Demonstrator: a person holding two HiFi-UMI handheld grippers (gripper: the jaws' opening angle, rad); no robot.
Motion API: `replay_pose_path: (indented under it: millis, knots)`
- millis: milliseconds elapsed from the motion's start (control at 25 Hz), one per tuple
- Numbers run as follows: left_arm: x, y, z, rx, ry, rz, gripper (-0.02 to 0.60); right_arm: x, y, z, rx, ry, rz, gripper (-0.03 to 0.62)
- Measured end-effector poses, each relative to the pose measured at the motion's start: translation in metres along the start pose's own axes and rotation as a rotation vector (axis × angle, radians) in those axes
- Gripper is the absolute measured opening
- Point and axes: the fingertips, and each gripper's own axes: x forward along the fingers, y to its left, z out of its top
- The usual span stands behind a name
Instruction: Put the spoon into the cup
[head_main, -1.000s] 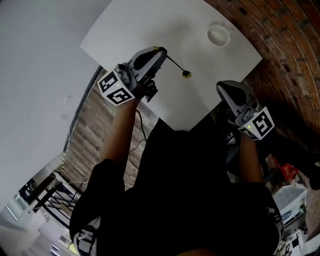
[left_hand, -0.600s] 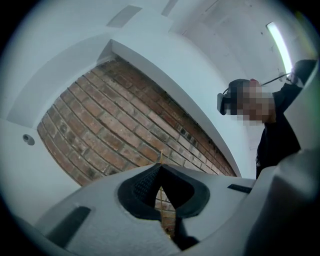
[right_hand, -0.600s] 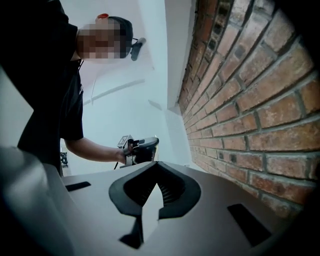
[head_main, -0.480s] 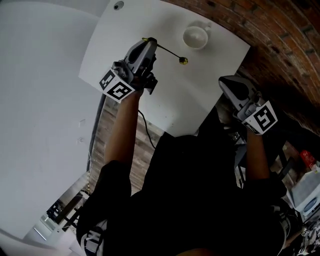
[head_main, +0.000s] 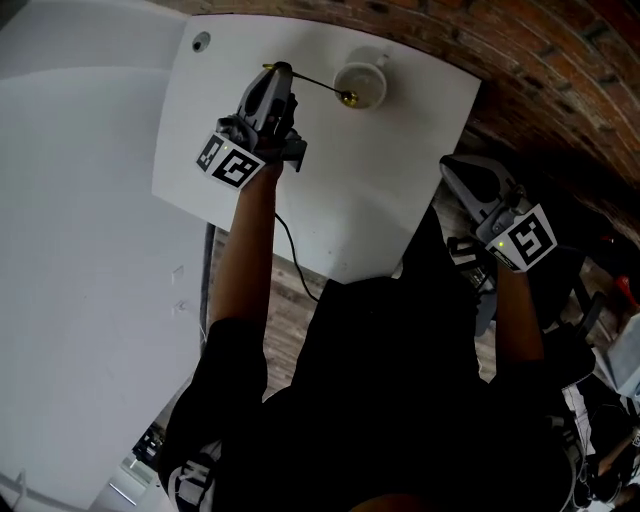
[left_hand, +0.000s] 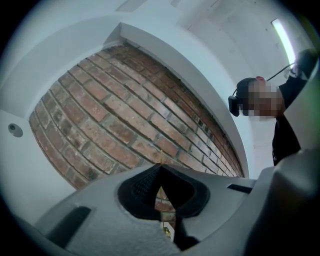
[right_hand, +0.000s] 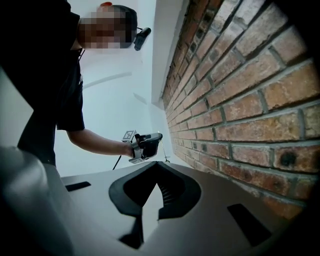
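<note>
Spoon (head_main: 318, 82), pinched by its thin handle in the left gripper (head_main: 277, 70), hung with its bowl at the white cup's (head_main: 377, 76) mouth; the right gripper (head_main: 450, 165), jaws together and empty, hovered beside the table (head_main: 380, 190) edge.

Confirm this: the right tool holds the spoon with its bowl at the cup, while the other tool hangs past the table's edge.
Wrong side. The head view shows the left tool holding the spoon, its bowl at the cup. The right tool is the one past the table's edge.
</note>
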Motion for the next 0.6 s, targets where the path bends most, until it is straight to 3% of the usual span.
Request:
replay_pose_path:
  millis: [600]
  knots:
    - [0.032,0.055,-0.073,-0.016,0.12,0.037,0.017,-0.026,-0.018,-0.032,0.139,0.014,-0.158,0.006]
